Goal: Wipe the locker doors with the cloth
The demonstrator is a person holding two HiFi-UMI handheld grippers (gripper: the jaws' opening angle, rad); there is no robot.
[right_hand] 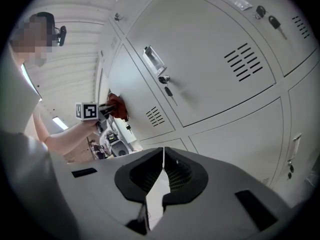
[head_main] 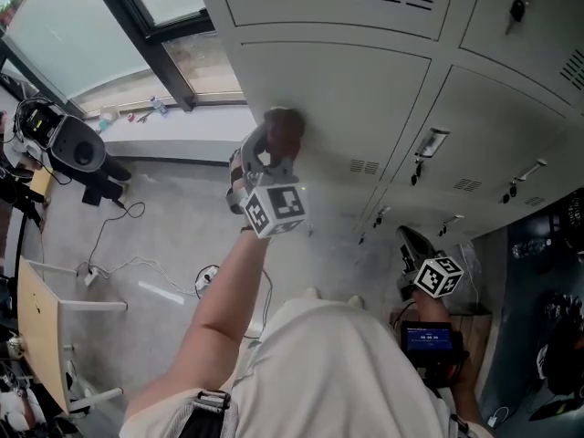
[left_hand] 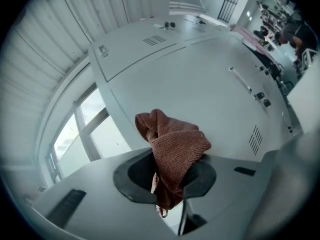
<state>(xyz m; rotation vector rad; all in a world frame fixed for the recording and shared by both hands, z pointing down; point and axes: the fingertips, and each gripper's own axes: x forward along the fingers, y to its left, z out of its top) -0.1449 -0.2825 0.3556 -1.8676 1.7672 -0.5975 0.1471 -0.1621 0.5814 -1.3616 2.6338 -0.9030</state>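
Two grippers: my left gripper is up at the lockers, and my right gripper hangs low by my side.
Left jaws: clamped on the cloth, a rust-red bunch standing out past the tips.
Cloth to door: dead ahead of the left jaws, with its bunched front at the pale grey locker door. It looks pressed on, though I cannot be sure it touches.
Door's bare face: it spreads off to my right from the cloth, toward the vent slots.
Right jaws: together with nothing between them, pointing at other doors well apart from the cloth.
Nearer hand: the left, by far, because it carries the cloth right at the panel.
Next move, my call: sweep the left gripper sideways across that bare face and keep the bunch flat to the metal.
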